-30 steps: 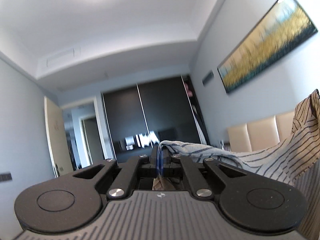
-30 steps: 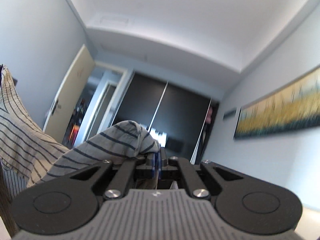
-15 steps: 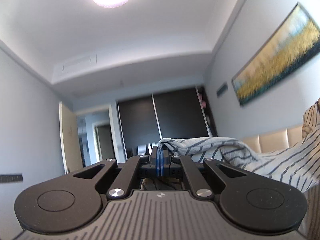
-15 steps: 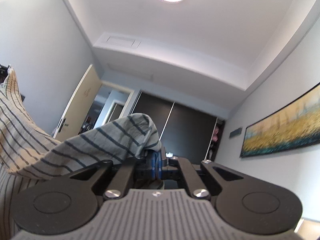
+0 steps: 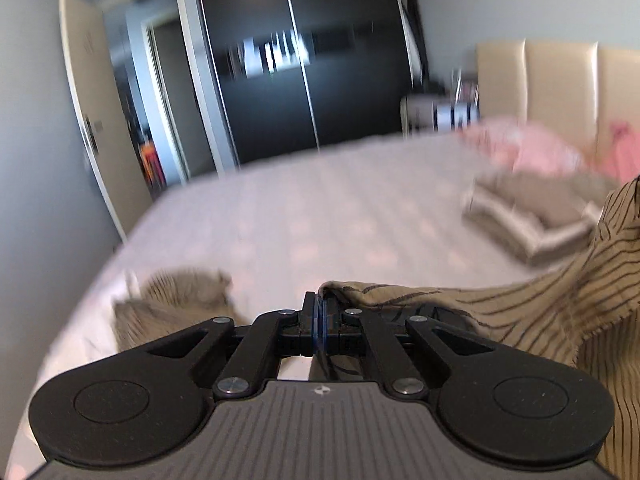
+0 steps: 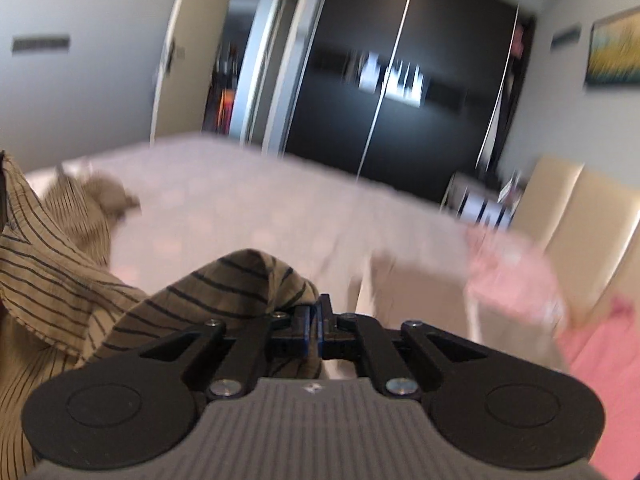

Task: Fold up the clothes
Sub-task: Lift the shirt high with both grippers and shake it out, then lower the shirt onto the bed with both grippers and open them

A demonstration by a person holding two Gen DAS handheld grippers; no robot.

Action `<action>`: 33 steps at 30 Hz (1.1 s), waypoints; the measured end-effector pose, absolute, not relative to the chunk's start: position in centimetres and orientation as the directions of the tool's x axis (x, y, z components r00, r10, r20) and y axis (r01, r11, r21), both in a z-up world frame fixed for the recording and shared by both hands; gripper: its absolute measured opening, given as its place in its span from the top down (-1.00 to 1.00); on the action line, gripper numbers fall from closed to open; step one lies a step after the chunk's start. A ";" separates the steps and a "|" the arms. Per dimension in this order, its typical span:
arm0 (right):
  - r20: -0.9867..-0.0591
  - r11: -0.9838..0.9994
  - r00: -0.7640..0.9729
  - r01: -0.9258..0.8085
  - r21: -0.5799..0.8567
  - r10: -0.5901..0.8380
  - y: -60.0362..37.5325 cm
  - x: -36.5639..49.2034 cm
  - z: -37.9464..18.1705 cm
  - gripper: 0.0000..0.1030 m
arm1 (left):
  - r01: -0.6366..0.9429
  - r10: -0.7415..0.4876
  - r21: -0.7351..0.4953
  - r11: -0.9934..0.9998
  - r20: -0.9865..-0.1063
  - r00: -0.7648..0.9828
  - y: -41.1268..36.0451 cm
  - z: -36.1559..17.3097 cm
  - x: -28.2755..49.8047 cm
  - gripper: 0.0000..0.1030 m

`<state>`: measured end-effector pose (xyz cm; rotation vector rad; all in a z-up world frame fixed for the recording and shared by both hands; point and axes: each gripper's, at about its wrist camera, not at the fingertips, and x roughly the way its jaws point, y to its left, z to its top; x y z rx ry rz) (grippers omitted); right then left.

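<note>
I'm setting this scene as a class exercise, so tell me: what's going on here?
A person is folding laundry on a bed with a gripper in each hand. The left gripper and the right gripper are both shut on one striped shirt, stretched between them above the bed. A folded beige garment and pink clothes lie near the headboard.

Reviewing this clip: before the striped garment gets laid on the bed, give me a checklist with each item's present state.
1. Left gripper shut on striped garment: ok.
2. Right gripper shut on the same garment: ok.
3. Cloth spans between both grippers: ok.
4. Bare bed surface ahead for laying down: ok.
5. Clear of folded beige pile and pink clothes: ok, apart.
6. Garment hanging flat, untwisted: cannot tell, blurred.
</note>
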<state>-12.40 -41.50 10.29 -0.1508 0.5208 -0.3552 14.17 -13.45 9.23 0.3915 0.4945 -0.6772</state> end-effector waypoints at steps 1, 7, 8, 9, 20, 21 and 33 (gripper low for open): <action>-0.483 0.929 0.795 0.292 -0.225 -0.367 -42.5 -10.9 8.9 0.93 | 0.674 -0.487 0.177 0.717 -0.564 0.666 -13.8 8.0 15.2 0.99; -0.540 0.924 0.750 0.310 -0.225 -0.383 -47.1 -2.3 3.8 0.93 | 0.651 -0.463 0.156 0.743 -0.582 0.668 -17.7 3.4 21.5 0.99; -0.551 0.924 0.742 0.311 -0.222 -0.382 -48.0 -0.6 3.1 0.93 | 0.648 -0.456 0.156 0.746 -0.589 0.667 -18.5 2.5 22.5 0.99; -0.562 0.924 0.734 0.313 -0.219 -0.382 -48.9 1.0 2.4 0.93 | 0.645 -0.447 0.159 0.747 -0.598 0.665 -19.4 1.3 23.5 0.99; -0.732 0.936 0.591 0.293 -0.196 -0.339 -54.2 9.8 -9.7 0.92 | 0.660 -0.342 0.192 0.726 -0.733 0.588 -24.5 -10.1 28.5 0.99; -0.740 0.937 0.584 0.288 -0.196 -0.334 -54.4 9.9 -10.2 0.90 | 0.660 -0.340 0.187 0.727 -0.737 0.584 -24.5 -10.4 28.6 0.98; -0.700 0.945 0.634 0.225 -0.238 -0.328 -54.3 6.6 -8.1 0.25 | 0.738 -0.428 0.225 0.637 -0.693 0.580 -23.0 -5.9 23.8 0.18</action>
